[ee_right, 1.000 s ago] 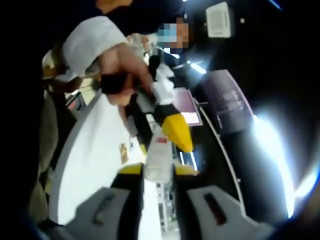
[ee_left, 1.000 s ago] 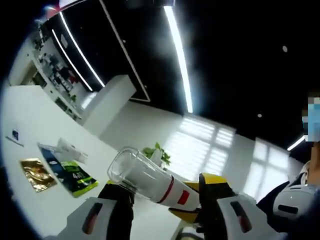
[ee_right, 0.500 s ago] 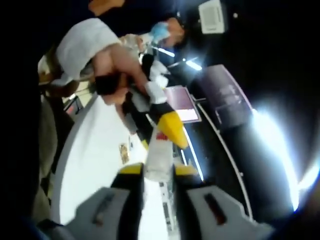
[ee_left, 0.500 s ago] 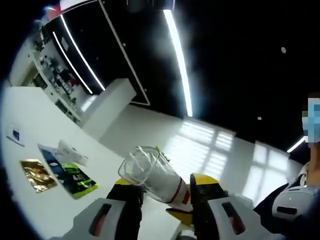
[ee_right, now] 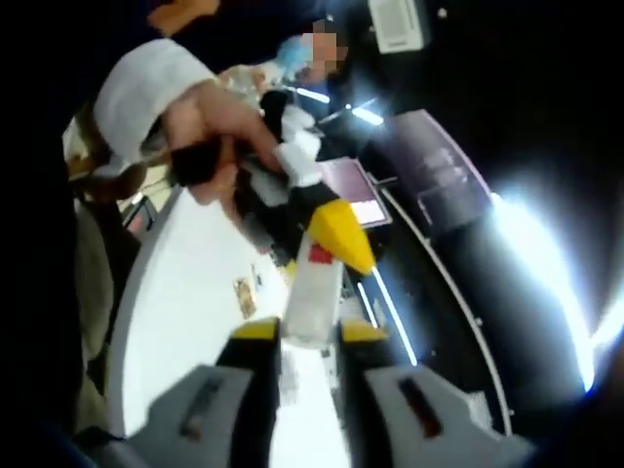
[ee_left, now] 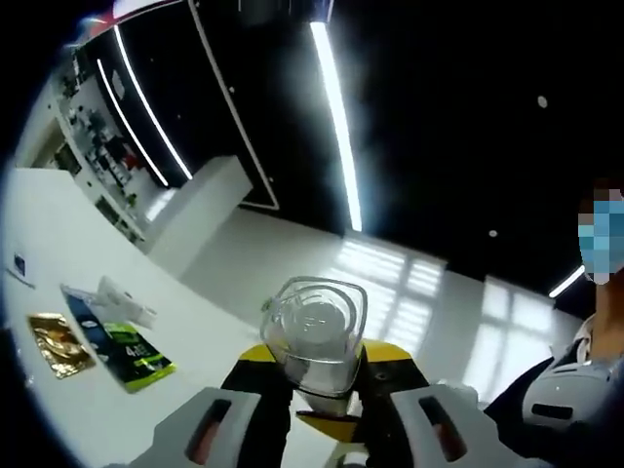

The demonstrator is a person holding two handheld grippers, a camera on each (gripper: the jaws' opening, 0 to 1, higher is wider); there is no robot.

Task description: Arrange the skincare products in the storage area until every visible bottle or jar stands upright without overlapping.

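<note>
While both the left gripper (ee_left: 310, 385) and right gripper (ee_right: 308, 336) clamp one clear-capped bottle (ee_left: 314, 331) above the white table (ee_left: 58, 292), uneven pulling could twist it free.

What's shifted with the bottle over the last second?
The white bottle with the clear cap and red band has swung round in the left tool: its cap lay tilted to the left, and now it points almost straight at that camera. Both tools stay shut on it, the right tool at its far end.
</note>
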